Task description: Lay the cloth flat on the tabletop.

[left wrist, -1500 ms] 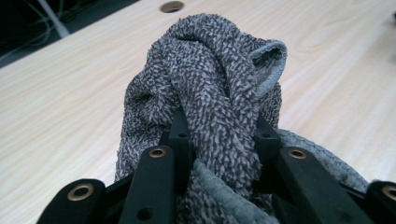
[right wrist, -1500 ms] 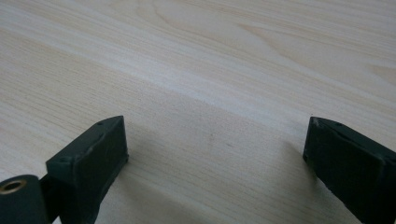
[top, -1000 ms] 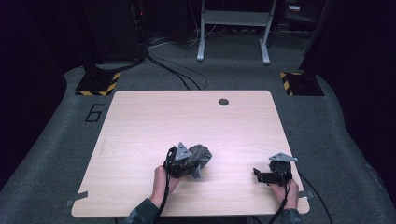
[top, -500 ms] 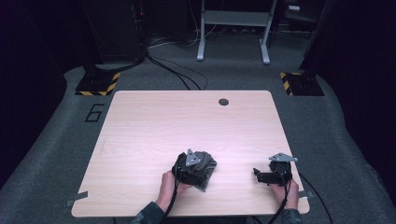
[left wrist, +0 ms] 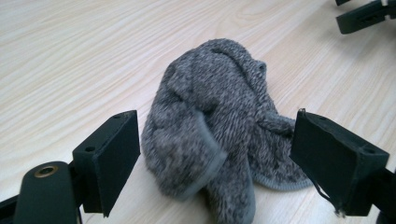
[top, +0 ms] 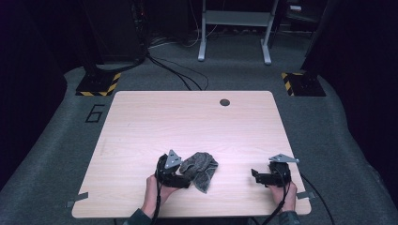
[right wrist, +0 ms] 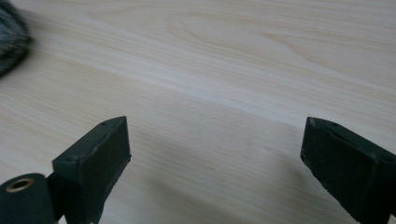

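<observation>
Crumpled low and left of centre in the high view, a grey knitted cloth [top: 199,170] lies in a loose heap on the pale wooden counter [top: 192,122], near its front edge. In the left gripper view the cloth [left wrist: 219,126] bulges between my left claw's [left wrist: 217,161] two black jaws, which stand spread on either side of it, neither plainly pressing the fabric. From above, that left claw [top: 180,176] sits just beside the heap's left flank, my hand behind it at the bottom of the frame. My right claw [top: 257,176] rests well apart at the lower right, jaws spread over bare wood; its own view catches a dark sliver of cloth [right wrist: 11,39] in the upper left corner. The risk, as I judge it: closing on so slack a bundle may catch only one fold, so that the rest unrolls and drags, or the jaws push the heap forward across the smooth counter instead of gripping it.
</observation>
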Motion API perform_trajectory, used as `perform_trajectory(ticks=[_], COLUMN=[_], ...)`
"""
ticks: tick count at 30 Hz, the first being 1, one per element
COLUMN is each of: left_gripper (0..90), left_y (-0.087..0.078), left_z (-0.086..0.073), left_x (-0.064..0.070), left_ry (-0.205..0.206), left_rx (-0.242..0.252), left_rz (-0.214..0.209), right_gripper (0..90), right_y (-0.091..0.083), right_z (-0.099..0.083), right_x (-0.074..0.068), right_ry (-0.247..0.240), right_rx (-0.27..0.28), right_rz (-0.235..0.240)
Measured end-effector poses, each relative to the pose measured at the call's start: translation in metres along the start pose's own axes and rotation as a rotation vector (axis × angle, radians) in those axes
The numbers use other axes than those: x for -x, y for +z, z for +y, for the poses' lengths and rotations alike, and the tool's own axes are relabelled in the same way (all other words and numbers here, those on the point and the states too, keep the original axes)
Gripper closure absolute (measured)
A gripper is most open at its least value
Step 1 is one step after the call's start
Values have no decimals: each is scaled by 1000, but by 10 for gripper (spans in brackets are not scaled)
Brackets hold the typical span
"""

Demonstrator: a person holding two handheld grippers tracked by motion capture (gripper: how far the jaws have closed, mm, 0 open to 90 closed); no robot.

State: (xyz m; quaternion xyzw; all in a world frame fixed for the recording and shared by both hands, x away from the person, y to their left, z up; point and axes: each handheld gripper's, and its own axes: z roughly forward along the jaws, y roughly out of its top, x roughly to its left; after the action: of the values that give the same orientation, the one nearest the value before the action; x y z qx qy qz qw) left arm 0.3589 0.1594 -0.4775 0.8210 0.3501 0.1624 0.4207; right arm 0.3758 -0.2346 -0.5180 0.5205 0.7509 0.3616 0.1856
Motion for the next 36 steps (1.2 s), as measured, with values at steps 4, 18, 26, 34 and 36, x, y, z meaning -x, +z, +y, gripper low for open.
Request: perform_trajectory(ticks=[4, 18, 26, 34, 36], left_gripper=[166, 375, 663, 821, 831], left_y=[-6, -1, 5, 3, 1], left_z=[-7, -17, -19, -23, -24], left_x=[-4, -6, -7, -15, -18], left_ry=[-15, -17, -24, -48, -54], left_rx=[-6, -14, -27, -9, -2], left_rz=[5, 19, 12, 26, 33], right_gripper=[117, 309, 580, 835, 840], right_y=[-6, 10, 31, 37, 34], right_z=[9, 24, 24, 20, 20], right_x=[-28, -142, -167, -163, -161], right_ry=[-33, -206, -253, -278, -264], right_rx=[11, -21, -100, -117, -103], right_rz=[56, 250, 241, 204, 198])
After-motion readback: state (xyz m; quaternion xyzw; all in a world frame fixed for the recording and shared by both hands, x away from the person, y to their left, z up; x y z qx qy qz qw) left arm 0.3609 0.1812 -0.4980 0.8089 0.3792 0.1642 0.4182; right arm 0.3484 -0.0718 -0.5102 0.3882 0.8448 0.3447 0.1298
